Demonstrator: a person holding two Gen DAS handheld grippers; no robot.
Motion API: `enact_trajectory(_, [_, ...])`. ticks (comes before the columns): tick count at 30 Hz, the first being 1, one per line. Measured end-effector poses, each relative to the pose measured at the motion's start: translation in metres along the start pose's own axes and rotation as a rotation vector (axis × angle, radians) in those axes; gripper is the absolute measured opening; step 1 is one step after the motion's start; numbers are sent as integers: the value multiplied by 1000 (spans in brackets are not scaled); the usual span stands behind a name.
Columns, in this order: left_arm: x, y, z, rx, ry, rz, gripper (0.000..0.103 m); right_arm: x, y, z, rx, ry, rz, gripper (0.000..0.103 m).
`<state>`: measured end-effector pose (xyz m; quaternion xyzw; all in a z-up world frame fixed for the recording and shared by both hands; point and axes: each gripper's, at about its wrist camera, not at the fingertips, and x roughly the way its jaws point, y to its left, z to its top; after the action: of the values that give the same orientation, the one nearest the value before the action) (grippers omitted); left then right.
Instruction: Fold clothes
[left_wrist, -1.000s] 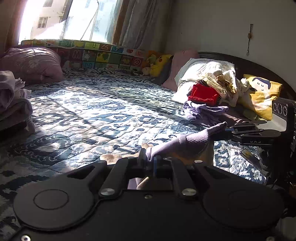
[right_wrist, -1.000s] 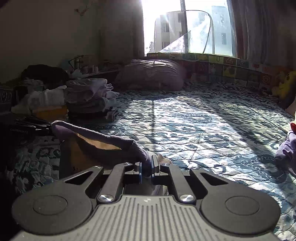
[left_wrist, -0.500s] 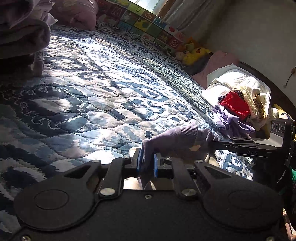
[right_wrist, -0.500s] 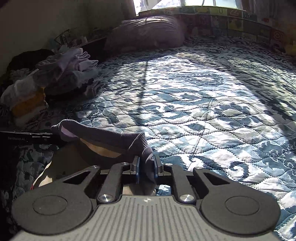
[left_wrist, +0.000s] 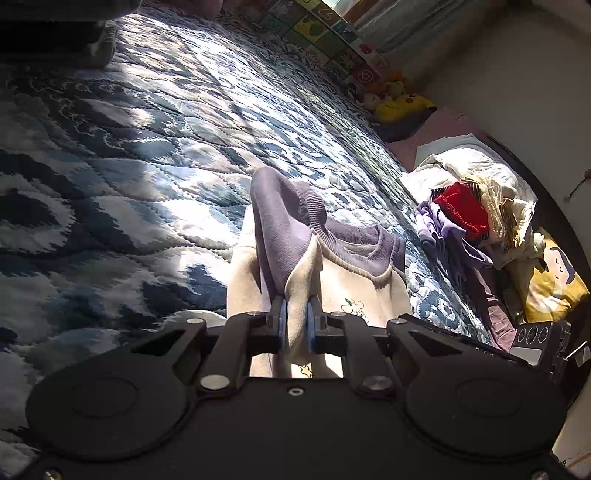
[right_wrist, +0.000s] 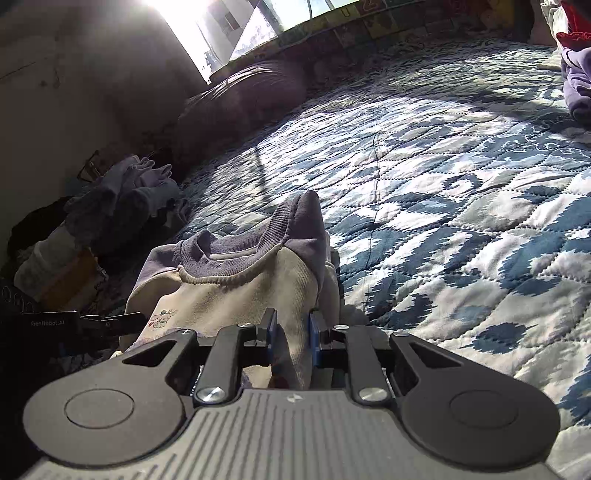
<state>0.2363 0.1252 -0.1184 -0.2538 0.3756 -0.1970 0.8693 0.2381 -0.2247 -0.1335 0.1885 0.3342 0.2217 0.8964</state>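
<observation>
A cream sweatshirt (left_wrist: 343, 291) with a purple ribbed collar (right_wrist: 236, 258) and purple sleeves is lying spread on the blue patterned quilt (left_wrist: 155, 122) of a bed. The left gripper (left_wrist: 295, 325) is pinching a bunched fold of its cream and purple cloth between blue pads. The right gripper (right_wrist: 291, 328) is clamping the other shoulder the same way. To the left side a stack of folded clothes (right_wrist: 122, 199) is sitting; to the right a loose pile of clothes (left_wrist: 469, 218) is resting against pillows.
</observation>
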Motion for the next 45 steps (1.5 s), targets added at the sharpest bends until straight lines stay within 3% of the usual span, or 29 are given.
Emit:
enact_trajectory(2, [-8,-12,-1,95,-62,46,10,-9,8,3,-78,-60,-26,21])
enact_trajectory(5, [-16,-36,1,330,-231,105,43,-9,23,16,-251,-137,-9,23])
enact_trajectory(6, [-16,-43,2,407,-275,120,44,-9,28,20,-309,-162,-3,23])
enact_trajectory(7, [-9,-46,3,458,-275,123,44,-3,32,25,-357,-170,-3,22])
enact_trajectory(9, [8,-48,10,520,-260,125,44,11,35,35,-420,-180,-20,36])
enact_trajectory(11, [24,-42,16,520,-227,116,44,28,30,45,-421,-171,-4,47])
enact_trajectory(14, [44,-31,15,526,-151,133,45,62,14,53,-312,-28,-13,57])
enact_trajectory(16, [50,-24,16,505,-120,143,46,79,-9,49,-197,68,39,57])
enact_trajectory(20, [62,-11,16,467,-65,162,50,78,-16,49,-152,70,81,57])
enact_trajectory(22, [58,-19,7,468,-73,165,54,73,-14,47,-159,44,69,56])
enact_trajectory(24, [46,-20,10,441,-110,155,54,53,-3,47,-194,-65,13,56])
enact_trajectory(27, [28,-31,10,427,-179,110,54,25,15,47,-296,-169,36,55])
enact_trajectory(29, [19,-38,9,429,-209,85,54,29,21,46,-326,-110,41,55])
enact_trajectory(31, [29,-38,4,447,-161,133,54,54,12,40,-280,35,20,54])
enact_trajectory(35, [46,-38,-4,464,-74,219,61,50,6,38,-232,8,21,57])
enact_trajectory(39, [16,-23,-4,259,-116,185,61,20,-2,36,-107,-49,37,58])
enact_trajectory(43, [-10,-2,-9,45,-142,160,61,8,-24,13,159,4,71,62])
enact_trajectory(45, [-16,9,-17,-85,-140,112,61,7,-28,-1,249,28,90,62])
